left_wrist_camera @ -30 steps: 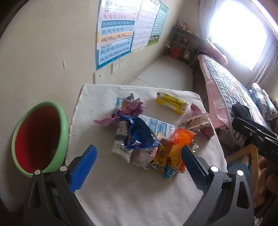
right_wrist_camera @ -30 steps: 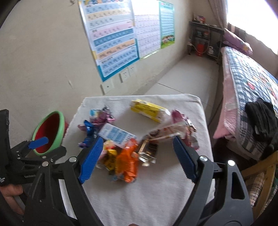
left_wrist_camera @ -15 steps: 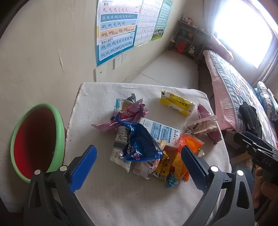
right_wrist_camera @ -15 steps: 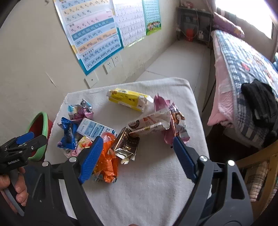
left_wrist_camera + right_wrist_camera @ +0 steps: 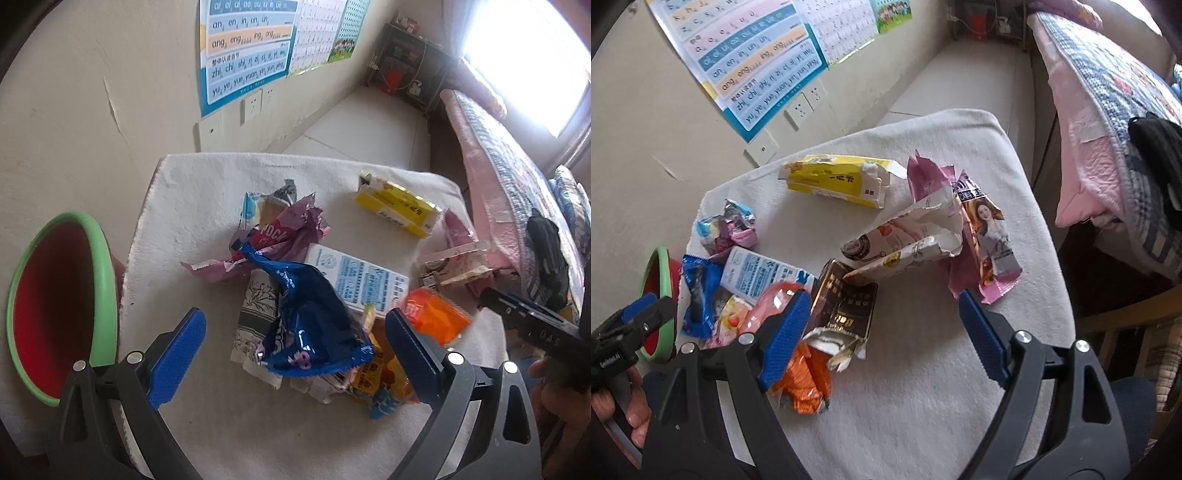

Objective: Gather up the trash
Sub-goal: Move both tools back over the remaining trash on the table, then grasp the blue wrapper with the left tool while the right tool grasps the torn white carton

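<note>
Trash litters a table draped in a white cloth (image 5: 207,206), and I am working two handheld grippers above it, both tilted steeply down toward the pile.

From the left wrist view, my left gripper (image 5: 295,345) has its blue pads spread wide with nothing pressed between them. A crumpled blue wrapper (image 5: 314,325) sits directly between the pads, lying on top of a grey patterned packet (image 5: 255,314). Behind it are a purple wrapper (image 5: 284,236), a white and blue carton (image 5: 365,284), and farther back a yellow box (image 5: 397,206). An orange wrapper (image 5: 436,317) lies just past the right-hand pad. Off the table's left edge, lower down, stands a bin with a green rim (image 5: 107,295) and a red inside, its mouth facing me.

From the right wrist view, my right gripper (image 5: 882,332) is likewise released and empty. A dark brown foil packet (image 5: 842,306), torn at its near end, lies just inside the left-hand pad. Beyond it sit two pale cream wrappers (image 5: 908,236) and a pink wrapper printed with a portrait (image 5: 990,236), whose near corner comes close to the right-hand pad.

I judge this as the approach before the first pickups; nothing appears collected yet. Next, I would lower each gripper until the pads straddle its target, the blue wrapper on the left and the brown packet on the right, then close gently. The wrappers overlap, so a neighbour could get dragged along or the thin foil could slip out.
</note>
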